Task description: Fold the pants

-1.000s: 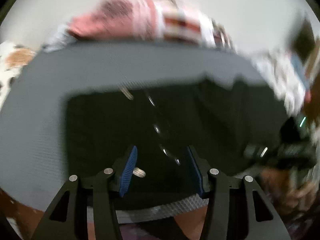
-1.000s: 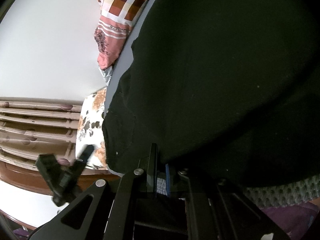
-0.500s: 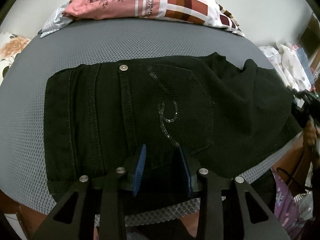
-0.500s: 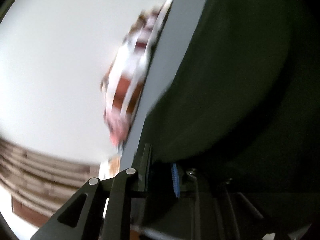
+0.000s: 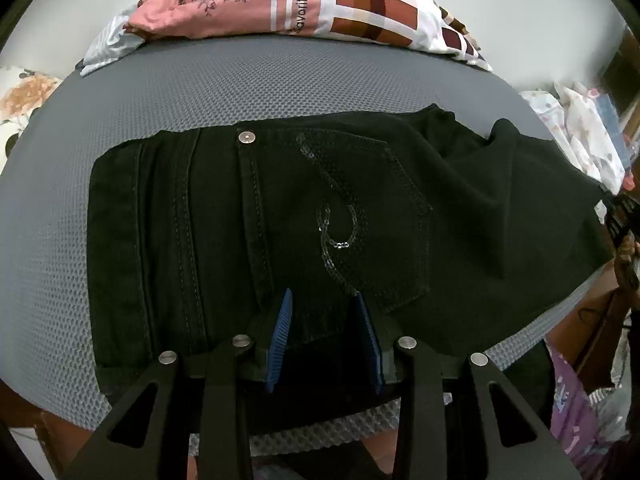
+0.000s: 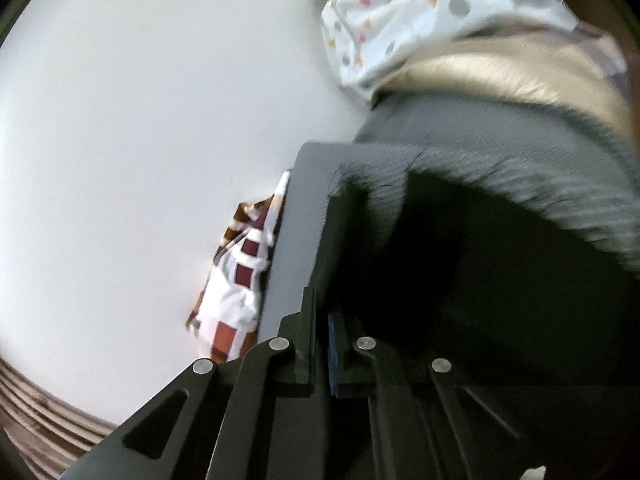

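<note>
Black pants [image 5: 304, 216] lie flat on the grey mesh mattress [image 5: 280, 80], waistband to the left, with a sequined back pocket [image 5: 360, 216] facing up. My left gripper [image 5: 324, 308] hovers over the near edge of the pants, jaws open with blue pads, holding nothing. In the right wrist view the pants [image 6: 480, 280] fill the lower right as dark cloth. My right gripper [image 6: 320, 308] is shut on an edge of that cloth, tilted hard to one side. The right gripper shows as a dark shape at the far right of the left wrist view [image 5: 622, 216].
A patchwork pillow [image 5: 320, 4] lies along the far edge of the mattress, against a white wall; it also shows in the right wrist view [image 6: 240, 280]. White dotted cloth [image 6: 400, 20] and a beige bundle [image 6: 520, 76] lie past the mattress end. A floral cushion [image 5: 20, 100] sits left.
My left gripper has settled over the pants and its jaws have narrowed a little. My right gripper has swung round with the cloth in it, from facing the waistband end to the mattress end.
</note>
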`<act>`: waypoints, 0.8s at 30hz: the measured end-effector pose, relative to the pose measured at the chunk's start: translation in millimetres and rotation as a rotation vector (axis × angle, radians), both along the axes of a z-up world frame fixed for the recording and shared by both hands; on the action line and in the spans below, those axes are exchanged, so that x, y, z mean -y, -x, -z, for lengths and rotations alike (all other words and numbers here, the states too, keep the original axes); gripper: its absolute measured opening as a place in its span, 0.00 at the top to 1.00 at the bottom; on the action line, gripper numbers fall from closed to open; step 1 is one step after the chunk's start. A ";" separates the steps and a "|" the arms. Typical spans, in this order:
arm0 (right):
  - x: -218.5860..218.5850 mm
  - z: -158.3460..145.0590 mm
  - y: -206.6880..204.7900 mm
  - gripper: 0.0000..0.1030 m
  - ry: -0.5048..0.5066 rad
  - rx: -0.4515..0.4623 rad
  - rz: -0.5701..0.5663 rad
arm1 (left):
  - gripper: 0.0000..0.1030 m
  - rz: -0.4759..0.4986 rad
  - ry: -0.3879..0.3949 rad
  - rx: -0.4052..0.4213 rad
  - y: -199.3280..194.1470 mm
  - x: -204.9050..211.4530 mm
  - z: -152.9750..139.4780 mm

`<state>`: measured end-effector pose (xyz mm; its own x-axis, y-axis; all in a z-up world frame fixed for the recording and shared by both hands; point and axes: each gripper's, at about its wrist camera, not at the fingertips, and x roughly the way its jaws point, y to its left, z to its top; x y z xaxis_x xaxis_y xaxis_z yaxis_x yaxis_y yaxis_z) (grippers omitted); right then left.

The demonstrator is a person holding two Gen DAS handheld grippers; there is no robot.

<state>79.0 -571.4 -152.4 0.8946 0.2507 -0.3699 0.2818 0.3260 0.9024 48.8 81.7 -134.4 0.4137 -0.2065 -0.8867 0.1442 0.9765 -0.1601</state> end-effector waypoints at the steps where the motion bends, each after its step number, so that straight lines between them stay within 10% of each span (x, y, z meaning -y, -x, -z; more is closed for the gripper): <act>1: -0.1 -0.2 3.3 0.95 0.004 -0.005 0.004 | 0.65 0.001 -0.001 0.001 -0.1 0.2 0.1; 16: 21.3 -12.8 80.5 0.95 0.048 -0.098 0.028 | 0.65 0.050 0.061 -0.044 -6.0 -8.2 -1.3; 24: 29.5 32.5 117.8 0.95 -0.052 -0.169 0.062 | 0.65 0.096 0.041 -0.034 -3.1 -5.9 -2.5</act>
